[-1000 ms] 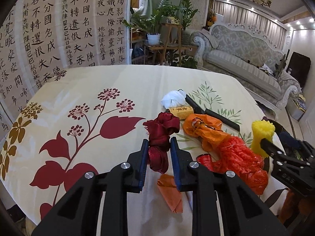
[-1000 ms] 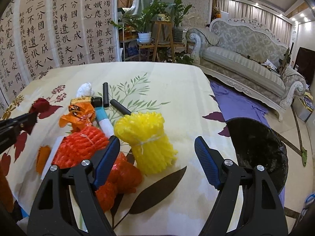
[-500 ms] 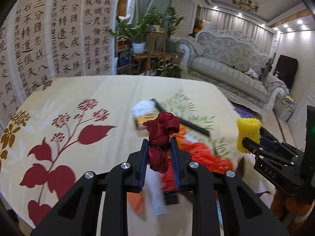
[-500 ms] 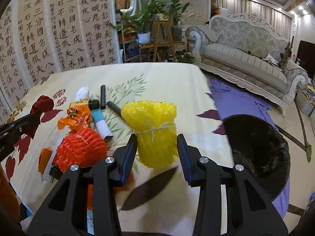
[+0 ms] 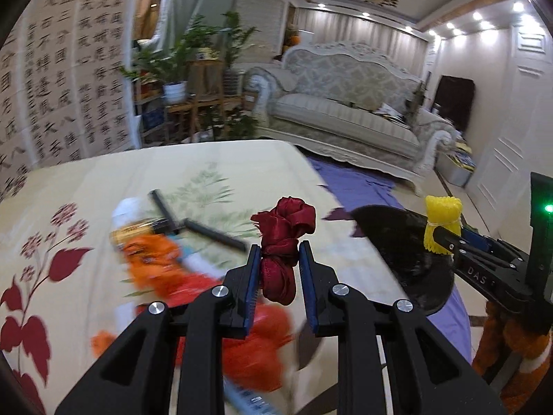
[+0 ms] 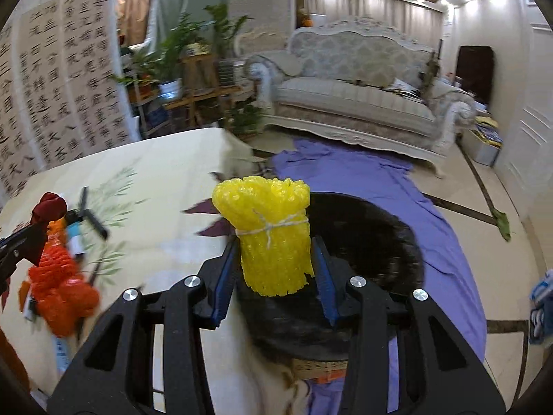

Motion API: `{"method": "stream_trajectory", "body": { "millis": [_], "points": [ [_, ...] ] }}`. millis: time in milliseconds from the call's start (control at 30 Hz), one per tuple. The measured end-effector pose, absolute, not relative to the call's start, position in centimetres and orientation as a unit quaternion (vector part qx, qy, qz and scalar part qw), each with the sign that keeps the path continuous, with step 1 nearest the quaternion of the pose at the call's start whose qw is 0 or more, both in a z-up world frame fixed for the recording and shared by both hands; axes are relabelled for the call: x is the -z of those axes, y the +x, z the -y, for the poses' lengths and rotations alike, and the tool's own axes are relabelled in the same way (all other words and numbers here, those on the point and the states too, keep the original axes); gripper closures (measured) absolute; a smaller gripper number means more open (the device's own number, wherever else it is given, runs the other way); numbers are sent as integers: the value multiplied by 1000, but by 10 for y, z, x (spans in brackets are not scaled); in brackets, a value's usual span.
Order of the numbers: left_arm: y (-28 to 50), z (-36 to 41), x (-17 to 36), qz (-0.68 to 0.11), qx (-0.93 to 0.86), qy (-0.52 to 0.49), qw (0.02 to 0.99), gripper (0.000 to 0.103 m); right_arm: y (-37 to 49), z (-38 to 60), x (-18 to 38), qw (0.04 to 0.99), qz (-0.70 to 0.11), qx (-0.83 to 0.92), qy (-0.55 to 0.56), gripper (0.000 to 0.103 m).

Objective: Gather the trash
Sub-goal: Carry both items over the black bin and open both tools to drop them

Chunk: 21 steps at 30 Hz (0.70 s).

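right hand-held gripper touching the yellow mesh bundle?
Touching. Right wrist view: right hand-held gripper has both pads pressed against the yellow mesh bundle.

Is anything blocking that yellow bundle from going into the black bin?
Nothing visible. The right hand-held gripper holds the yellow bundle near the open black bin, with no object between them.

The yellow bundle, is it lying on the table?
No, the yellow bundle is held up between the fingers of the right gripper, over the black bin beside the table.
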<state>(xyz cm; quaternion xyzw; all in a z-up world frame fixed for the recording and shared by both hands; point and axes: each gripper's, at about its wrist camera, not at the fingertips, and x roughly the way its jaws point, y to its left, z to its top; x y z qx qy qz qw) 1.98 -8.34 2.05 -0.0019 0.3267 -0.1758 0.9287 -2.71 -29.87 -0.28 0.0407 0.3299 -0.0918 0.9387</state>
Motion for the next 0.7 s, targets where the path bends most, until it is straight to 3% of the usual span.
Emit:
{"method": "stream_trajectory", "body": {
  "millis": [700],
  "points": [
    [65,212,4,-352,245,70,901,79,3,375,28,928,-340,137,74,62]
  ]
}}
